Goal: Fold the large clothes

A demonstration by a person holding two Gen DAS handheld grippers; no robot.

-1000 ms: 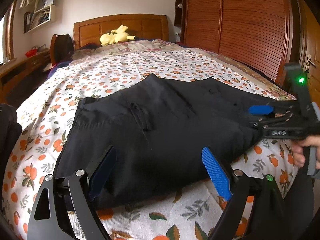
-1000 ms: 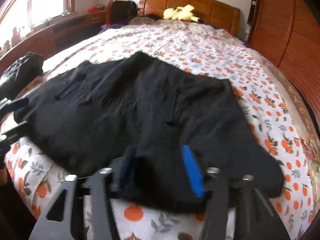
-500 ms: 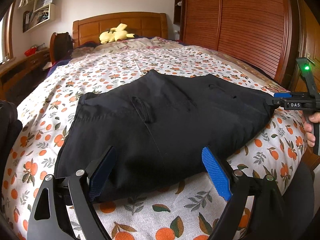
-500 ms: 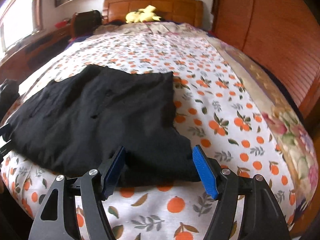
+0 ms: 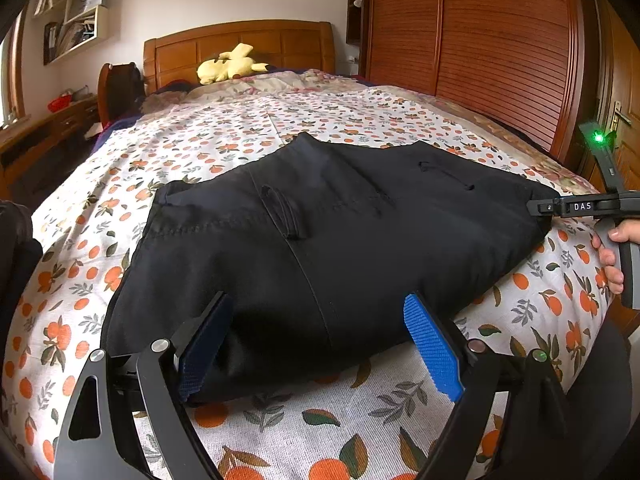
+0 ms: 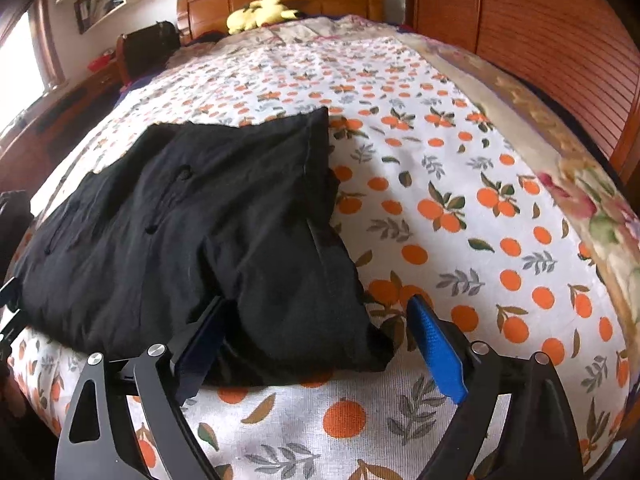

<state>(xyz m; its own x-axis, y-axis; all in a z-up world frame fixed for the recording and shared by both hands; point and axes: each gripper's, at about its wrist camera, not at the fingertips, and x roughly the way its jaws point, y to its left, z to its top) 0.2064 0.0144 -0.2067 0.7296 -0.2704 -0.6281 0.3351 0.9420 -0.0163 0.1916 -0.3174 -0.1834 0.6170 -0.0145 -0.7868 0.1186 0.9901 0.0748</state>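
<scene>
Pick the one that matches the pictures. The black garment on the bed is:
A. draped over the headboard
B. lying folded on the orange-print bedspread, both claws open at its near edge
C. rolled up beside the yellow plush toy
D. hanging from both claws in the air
B: the black garment lies folded on the bedspread, with the left claw and right claw both open at its near edge.

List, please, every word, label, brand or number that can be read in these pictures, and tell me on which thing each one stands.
"DAS": white letters on the black body of the right tongs, seen in the left wrist view at the right corner of the black trousers.
Books and papers on the wall shelf: too small and blurred to read.
Nothing readable on the left tongs, the orange-print bedsheet or the yellow plush toy.
</scene>
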